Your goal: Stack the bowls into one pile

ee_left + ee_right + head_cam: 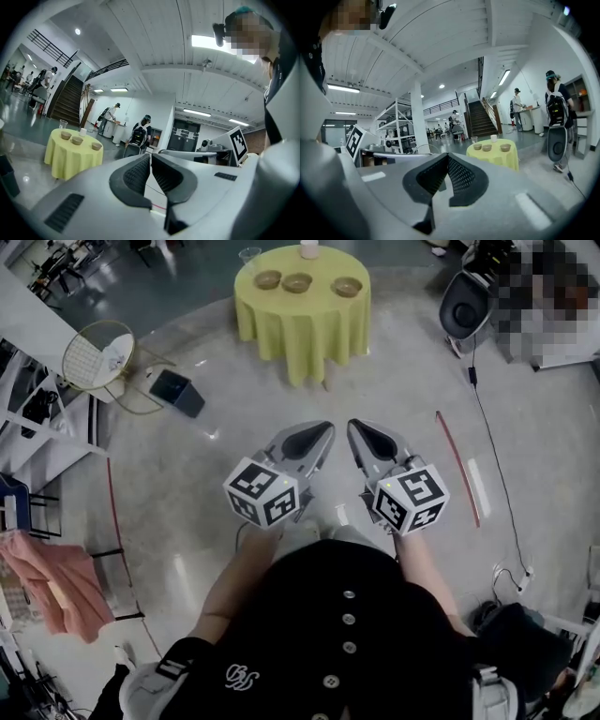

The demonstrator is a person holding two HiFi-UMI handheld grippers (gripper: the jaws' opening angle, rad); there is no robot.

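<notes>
at the approach step, by the look of it: nothing stacked, nothing gripped. holding the left gripper [317, 437] and right gripper [364, 435] low and near the body, side by side, tips aimed toward the far table [302, 329]. both clenched, pads pressed together with nothing between, as read plainly in each gripper view. well apart from the work, with a stretch of grey floor [403, 381] between here and the yellow drape. on the table top, in a row and not touching: left bowl [267, 279], middle bowl [297, 282] just beside it, right bowl [347, 286] a little farther off. beyond them, at the far edge, a clear cup [249, 255] and a white cup [309, 249]. next, most likely: walking up until within reach, then opening one gripper, pinching a bowl by its rim, lifting it and lowering it squarely into a neighbour. probably easiest to begin with the left pair, being nearest each other, then to carry the right bowl across onto the pile. worth steadying the receiving bowl with the other gripper, since apt to slide on cloth. worth keeping clear of the cups on the reach in.
</notes>
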